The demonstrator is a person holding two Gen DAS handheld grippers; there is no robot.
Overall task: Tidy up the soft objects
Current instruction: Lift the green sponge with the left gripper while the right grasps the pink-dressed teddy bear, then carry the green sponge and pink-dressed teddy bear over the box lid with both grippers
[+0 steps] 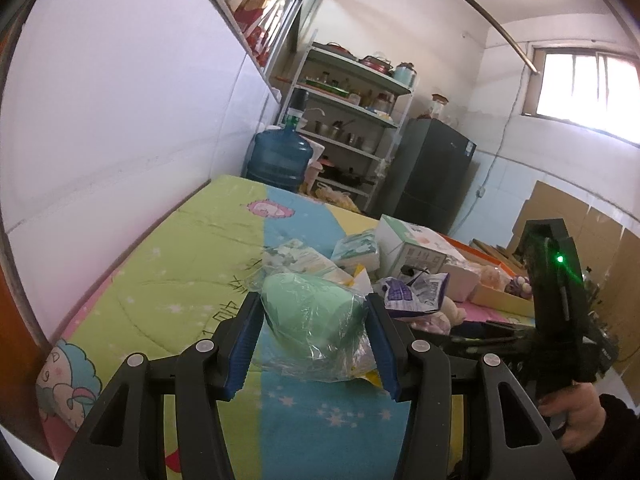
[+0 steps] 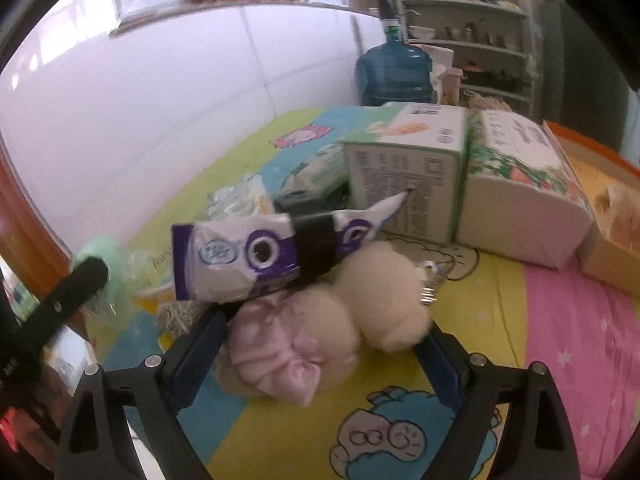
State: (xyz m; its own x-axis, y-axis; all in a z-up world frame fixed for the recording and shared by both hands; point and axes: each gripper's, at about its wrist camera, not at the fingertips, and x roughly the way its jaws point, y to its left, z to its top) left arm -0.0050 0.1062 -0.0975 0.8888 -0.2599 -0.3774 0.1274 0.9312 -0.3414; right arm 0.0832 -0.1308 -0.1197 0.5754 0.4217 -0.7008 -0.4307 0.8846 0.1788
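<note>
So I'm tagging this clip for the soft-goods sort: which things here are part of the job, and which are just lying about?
Part of the job:
- green bagged item, between the left tool's fingers
- plush toy, between the right tool's fingers
- purple-and-white packet
- tissue packs

Lying about:
- water jug
- fridge
- shelf rack
- cartons

plush toy (image 2: 340, 316) before boxes (image 2: 404, 184), on bed (image 2: 560, 340)

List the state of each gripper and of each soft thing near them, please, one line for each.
left gripper: shut on the green bagged item.
green bagged item: wrapped in clear plastic, held between the pads.
right gripper: open around the plush toy.
plush toy: lying on the blanket.
purple tissue pack: resting partly on the plush toy.
</note>
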